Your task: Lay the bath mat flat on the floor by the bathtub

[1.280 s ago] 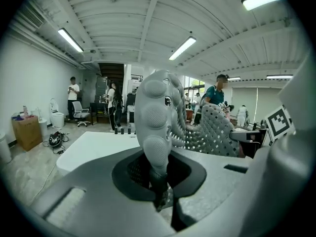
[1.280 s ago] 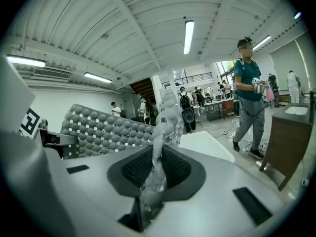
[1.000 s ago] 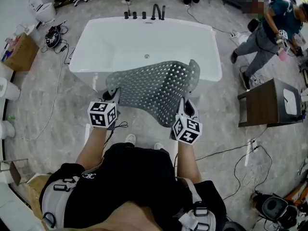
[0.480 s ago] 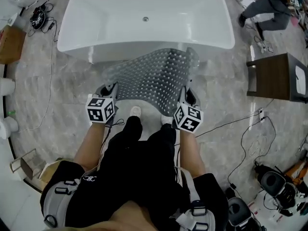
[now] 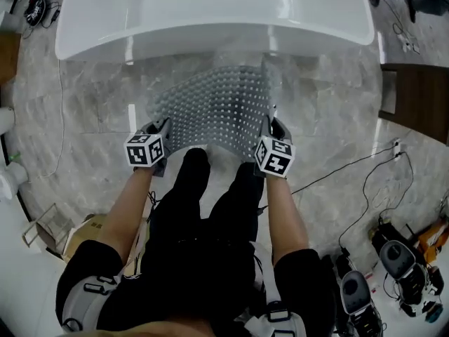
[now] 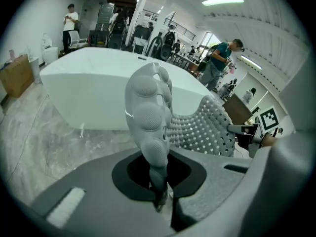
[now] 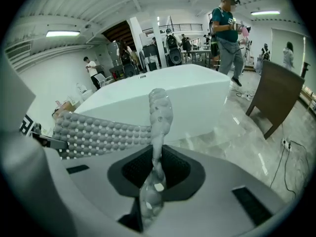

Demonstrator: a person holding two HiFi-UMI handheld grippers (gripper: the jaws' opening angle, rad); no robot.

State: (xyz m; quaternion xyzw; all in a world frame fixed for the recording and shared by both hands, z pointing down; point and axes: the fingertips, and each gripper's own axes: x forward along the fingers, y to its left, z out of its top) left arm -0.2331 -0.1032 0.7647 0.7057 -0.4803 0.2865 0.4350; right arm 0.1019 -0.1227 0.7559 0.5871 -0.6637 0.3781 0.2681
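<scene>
Head view. The grey studded bath mat (image 5: 219,107) was stretched between both grippers over the marble floor (image 5: 91,104), with the white bathtub (image 5: 210,20) at its 12 o'clock. The left gripper (image 5: 162,128) was clamped almost closed on the mat's 8 o'clock corner. The right gripper (image 5: 272,123) pinched the 4 o'clock corner likewise. The person's legs (image 5: 210,195) stood at 6 o'clock.

We see the grey, translucent bath mat (image 5: 217,111), studded with bumps and small holes. It stretches toward 12 o'clock, its near corners raised and its far right corner curling up beside the white bathtub (image 5: 210,37).
</scene>
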